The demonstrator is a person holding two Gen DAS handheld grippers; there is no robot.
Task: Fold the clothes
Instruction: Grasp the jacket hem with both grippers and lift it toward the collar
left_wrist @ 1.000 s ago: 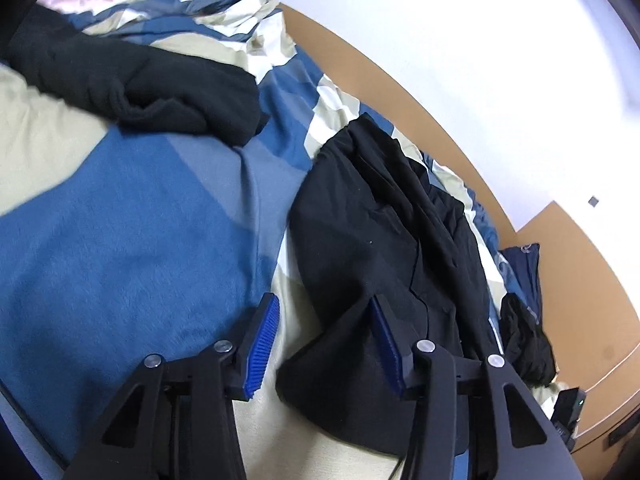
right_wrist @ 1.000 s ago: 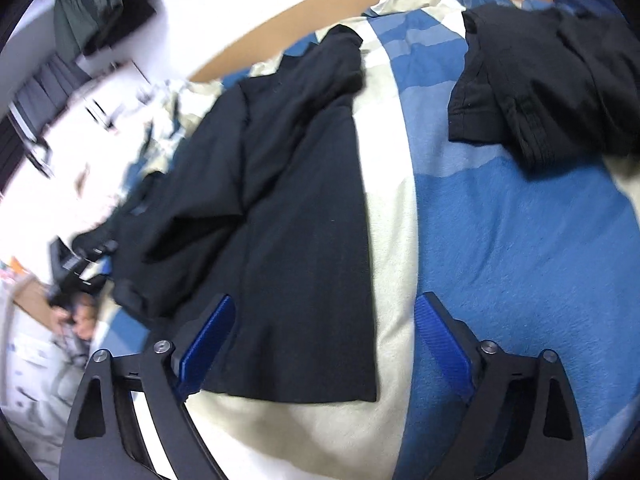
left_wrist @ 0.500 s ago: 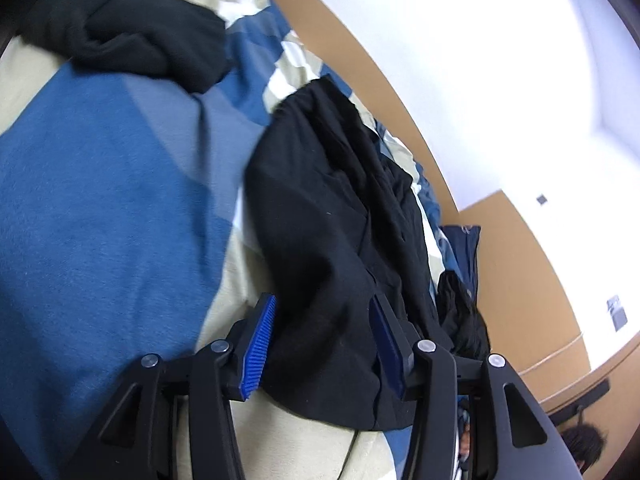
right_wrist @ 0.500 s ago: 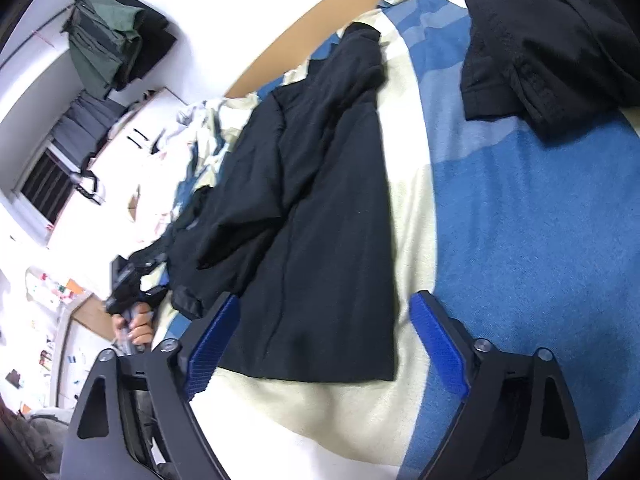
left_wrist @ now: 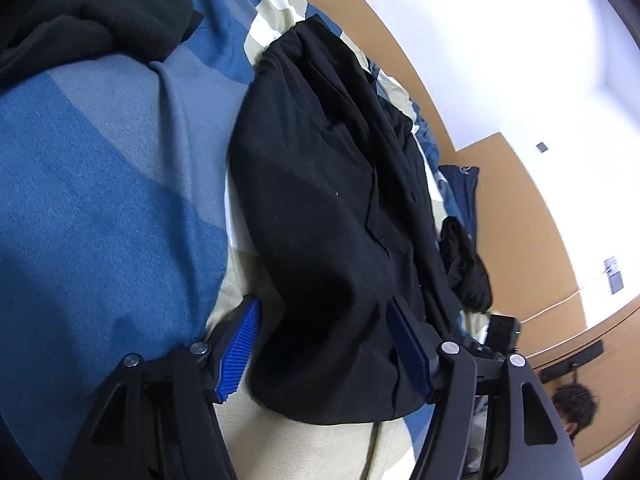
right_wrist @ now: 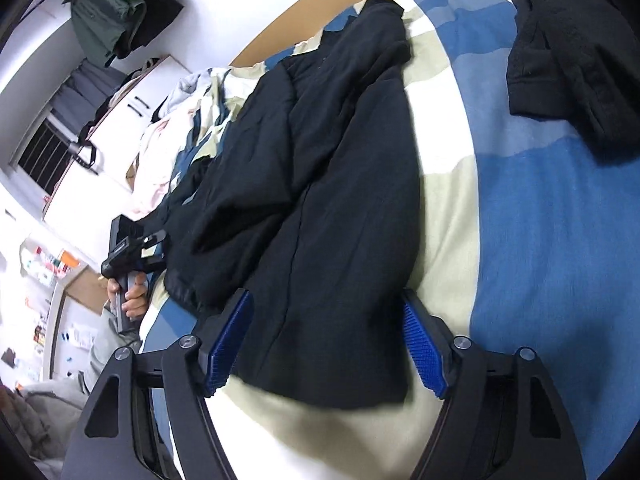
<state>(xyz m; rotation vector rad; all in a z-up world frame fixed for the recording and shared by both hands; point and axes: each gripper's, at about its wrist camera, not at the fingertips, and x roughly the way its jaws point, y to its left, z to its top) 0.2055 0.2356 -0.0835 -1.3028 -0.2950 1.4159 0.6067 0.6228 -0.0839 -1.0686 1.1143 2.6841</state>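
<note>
A black garment (left_wrist: 332, 184) lies spread lengthwise on the blue and beige blanket (left_wrist: 100, 208). My left gripper (left_wrist: 324, 344) is open, low over the bed, and its blue pads (left_wrist: 240, 348) straddle one near corner of the garment's hem. The right wrist view shows the same garment (right_wrist: 344, 184); my right gripper (right_wrist: 326, 344) is open too, its blue pads (right_wrist: 424, 348) on either side of the other hem corner. The left gripper (right_wrist: 128, 256), held in a hand, appears at the garment's left edge in that view. Fabric lies between both pairs of fingers, unpinched.
A second black garment (left_wrist: 100, 12) (right_wrist: 568, 40) lies bunched farther up the blanket. A small dark item (left_wrist: 464, 264) and a navy pillow (left_wrist: 460, 184) sit by the wooden bed frame (left_wrist: 500, 184). Rumpled pale bedding (right_wrist: 160, 160), white cabinets (right_wrist: 100, 148) and hanging clothes (right_wrist: 116, 8) stand beyond.
Both grippers have come down and forward to the garment's near hem. Its corners now sit between the open fingers; earlier the grippers hung higher and farther back.
</note>
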